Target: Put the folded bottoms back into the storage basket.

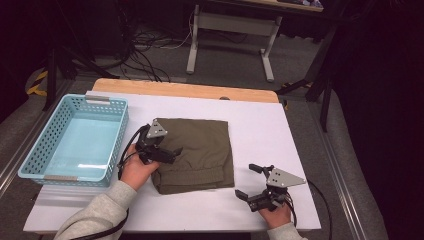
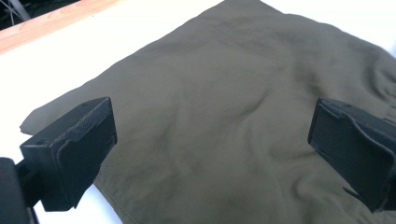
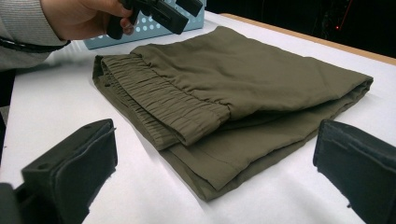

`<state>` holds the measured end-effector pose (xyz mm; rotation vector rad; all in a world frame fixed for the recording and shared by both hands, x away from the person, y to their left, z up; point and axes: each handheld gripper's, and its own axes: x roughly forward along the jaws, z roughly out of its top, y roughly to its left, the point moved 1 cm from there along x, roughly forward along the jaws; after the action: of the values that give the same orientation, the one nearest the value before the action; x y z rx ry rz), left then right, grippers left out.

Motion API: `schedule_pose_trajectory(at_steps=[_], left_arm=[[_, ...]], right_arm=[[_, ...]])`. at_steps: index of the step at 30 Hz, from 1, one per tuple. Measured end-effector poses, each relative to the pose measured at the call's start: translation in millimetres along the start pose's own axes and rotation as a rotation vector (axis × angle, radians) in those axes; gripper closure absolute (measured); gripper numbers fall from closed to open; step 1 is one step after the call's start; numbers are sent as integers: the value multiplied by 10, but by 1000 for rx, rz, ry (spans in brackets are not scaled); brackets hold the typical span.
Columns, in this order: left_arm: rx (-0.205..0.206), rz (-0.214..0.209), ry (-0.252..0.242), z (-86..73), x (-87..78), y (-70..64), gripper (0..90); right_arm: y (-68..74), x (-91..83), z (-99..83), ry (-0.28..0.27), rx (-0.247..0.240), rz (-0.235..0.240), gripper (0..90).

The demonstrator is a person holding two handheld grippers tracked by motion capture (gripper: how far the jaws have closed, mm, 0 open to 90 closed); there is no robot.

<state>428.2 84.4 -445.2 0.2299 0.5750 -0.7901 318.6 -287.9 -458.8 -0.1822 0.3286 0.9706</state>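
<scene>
A folded olive-green garment (image 1: 197, 152) with an elastic waistband lies in the middle of the white table (image 1: 260, 130). My left gripper (image 1: 172, 154) hovers over the garment's left edge, open. In the left gripper view its jaws (image 2: 212, 126) stand wide apart above the cloth (image 2: 224, 93), gripping nothing. My right gripper (image 1: 246, 181) rests open near the table's front edge, right of the garment and clear of it. In the right gripper view its jaws (image 3: 215, 154) frame the garment's (image 3: 243, 79) waistband corner, with the left gripper (image 3: 173, 11) beyond.
A light blue perforated basket (image 1: 75, 137) stands at the table's left side, close to the left hand. A wooden strip (image 1: 185, 90) runs along the far edge. Bare white table lies to the right of the garment. Cables trail on the floor beyond.
</scene>
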Motion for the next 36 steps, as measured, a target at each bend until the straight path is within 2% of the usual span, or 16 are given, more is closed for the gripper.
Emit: schedule_pose_trajectory(at_steps=[12, 20, 32, 35, 36], left_arm=[[-34, 19, 51, -30, 83, 98, 20], [-80, 50, 144, -69, 183, 163, 31], [-106, 95, 244, -161, 271, 256, 54], [-132, 74, 243, -231, 308, 270, 86], [-140, 74, 223, -248, 309, 267, 87]], right_arm=[[2, 3, 0, 0, -1, 0, 3], [1, 3, 0, 2, -1, 4, 3], [2, 6, -1, 4, -1, 4, 3], [3, 7, -2, 6, -1, 4, 4], [2, 8, -2, 7, -2, 5, 4]])
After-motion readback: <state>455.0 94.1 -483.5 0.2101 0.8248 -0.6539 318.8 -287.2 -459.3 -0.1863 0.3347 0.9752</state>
